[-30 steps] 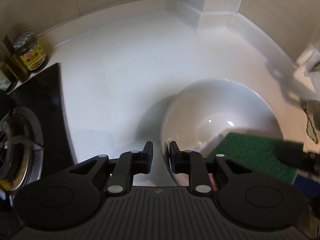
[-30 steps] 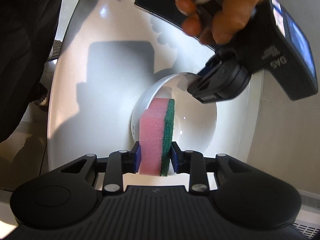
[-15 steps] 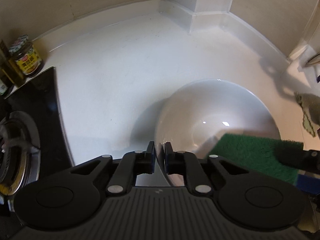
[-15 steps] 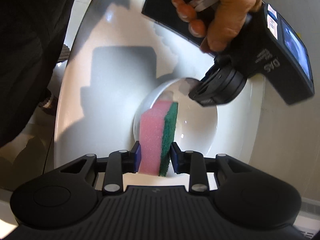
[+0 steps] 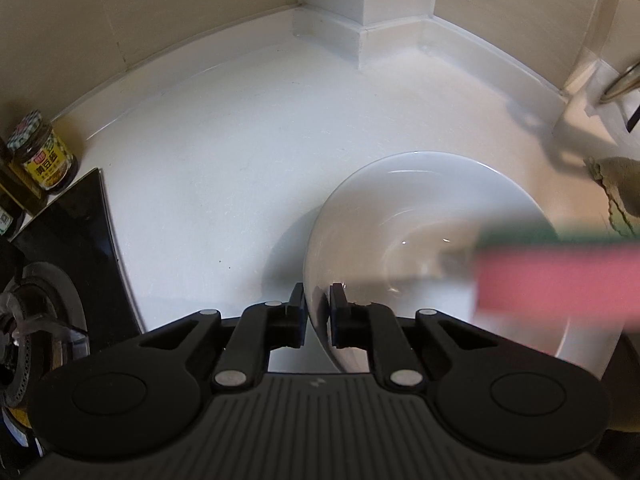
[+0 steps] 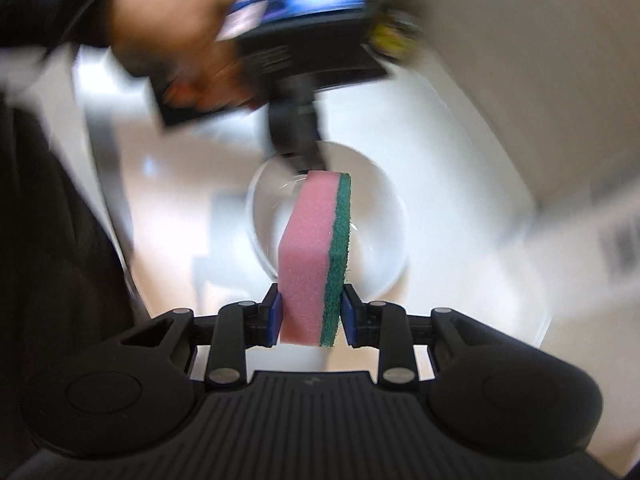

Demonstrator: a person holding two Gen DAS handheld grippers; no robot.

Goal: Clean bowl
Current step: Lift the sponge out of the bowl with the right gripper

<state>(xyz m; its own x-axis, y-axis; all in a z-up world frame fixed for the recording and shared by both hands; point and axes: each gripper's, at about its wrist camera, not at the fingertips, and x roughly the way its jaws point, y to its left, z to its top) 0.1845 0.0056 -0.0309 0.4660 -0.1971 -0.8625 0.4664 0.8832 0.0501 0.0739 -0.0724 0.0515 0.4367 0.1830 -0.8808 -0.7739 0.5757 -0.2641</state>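
Note:
A white bowl (image 5: 420, 216) sits on the white counter (image 5: 224, 152). My left gripper (image 5: 317, 308) is shut on the bowl's near rim, one finger outside and one inside. My right gripper (image 6: 310, 316) is shut on a pink sponge with a green scouring side (image 6: 316, 256). The sponge reaches over the bowl (image 6: 376, 224) in the right wrist view. It shows blurred over the bowl's right side in the left wrist view (image 5: 560, 272). The left gripper (image 6: 298, 148) and the hand holding it show blurred at the bowl's far rim.
A black gas hob (image 5: 52, 272) lies at the left, with jars (image 5: 42, 156) behind it. A wall corner post (image 5: 360, 4) stands at the back. A cloth (image 5: 616, 192) and a metal tap (image 5: 624, 80) are at the right.
My left gripper has closed on the bowl's rim. The sponge has turned and swept fast across the bowl, so its pink face now shows in the left wrist view.

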